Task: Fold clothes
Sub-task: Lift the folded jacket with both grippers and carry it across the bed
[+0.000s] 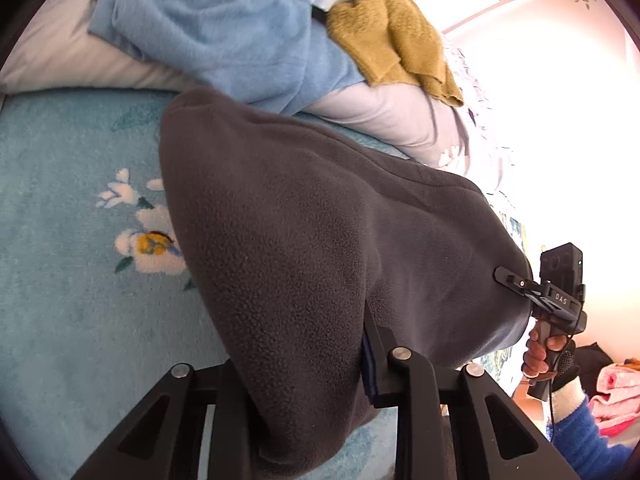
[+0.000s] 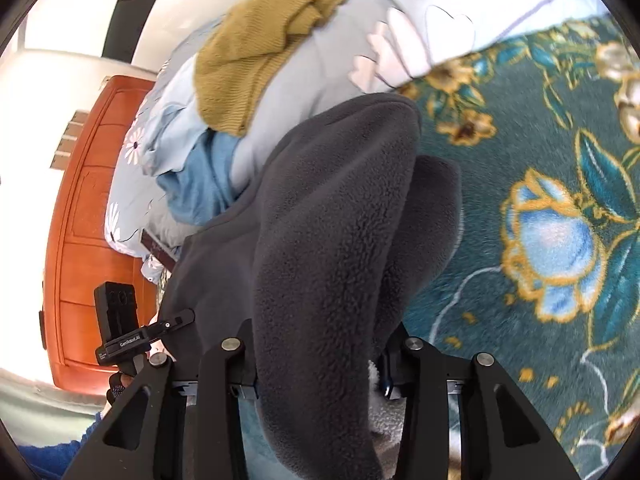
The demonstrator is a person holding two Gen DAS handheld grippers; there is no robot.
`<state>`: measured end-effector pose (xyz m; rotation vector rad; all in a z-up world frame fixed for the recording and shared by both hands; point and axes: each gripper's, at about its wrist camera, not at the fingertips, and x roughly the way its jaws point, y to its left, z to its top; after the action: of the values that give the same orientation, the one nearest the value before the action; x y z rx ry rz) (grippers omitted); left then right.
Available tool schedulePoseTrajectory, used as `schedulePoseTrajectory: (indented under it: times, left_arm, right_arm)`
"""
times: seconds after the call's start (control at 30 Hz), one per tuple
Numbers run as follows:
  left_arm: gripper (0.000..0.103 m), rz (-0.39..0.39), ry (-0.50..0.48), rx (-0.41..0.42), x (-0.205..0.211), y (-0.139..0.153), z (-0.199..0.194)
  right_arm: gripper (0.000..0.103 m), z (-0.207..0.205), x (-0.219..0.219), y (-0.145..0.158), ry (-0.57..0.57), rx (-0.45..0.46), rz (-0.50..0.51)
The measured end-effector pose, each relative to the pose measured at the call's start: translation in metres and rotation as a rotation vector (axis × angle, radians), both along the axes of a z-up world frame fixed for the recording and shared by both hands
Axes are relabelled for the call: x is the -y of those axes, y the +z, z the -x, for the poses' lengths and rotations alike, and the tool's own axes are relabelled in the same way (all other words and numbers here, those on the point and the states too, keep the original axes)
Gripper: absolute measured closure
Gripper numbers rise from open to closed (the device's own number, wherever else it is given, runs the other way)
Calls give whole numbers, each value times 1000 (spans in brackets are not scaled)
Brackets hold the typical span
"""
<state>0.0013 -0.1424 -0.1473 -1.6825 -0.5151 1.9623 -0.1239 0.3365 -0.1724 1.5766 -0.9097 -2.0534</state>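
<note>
A dark grey fleece garment (image 1: 304,248) hangs stretched between my two grippers above the bed. My left gripper (image 1: 304,364) is shut on one edge of it, the fabric draped over the fingers. My right gripper (image 2: 320,360) is shut on the other edge of the grey fleece (image 2: 332,220). The right gripper also shows at the right of the left wrist view (image 1: 516,282), pinching the fleece. The left gripper shows at the lower left of the right wrist view (image 2: 176,322).
A light blue garment (image 1: 224,28) and a mustard knit garment (image 1: 396,36) lie on a pale pillow (image 1: 80,60) at the back. A light blue floral blanket (image 1: 80,280) and a teal floral blanket (image 2: 540,240) cover the bed. An orange wooden cabinet (image 2: 92,220) stands beside it.
</note>
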Motion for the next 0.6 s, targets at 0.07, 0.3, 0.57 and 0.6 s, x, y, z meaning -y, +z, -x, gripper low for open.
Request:
schedulePoseTrajectory:
  times: [0.07, 0.3, 0.57, 0.6]
  left_arm:
    - [76, -9, -1, -6, -40, 3, 21]
    - [77, -40, -11, -30, -51, 25, 17]
    - [77, -101, 19, -52, -11, 46, -12]
    - [78, -109, 24, -58, -2, 49, -17]
  right_arm:
    - [62, -3, 5, 11, 7, -13, -3]
    - [62, -23, 30, 48, 47, -56, -6]
    - [62, -41, 67, 90, 116, -103, -9]
    - [63, -42, 73, 95, 127, -111, -10]
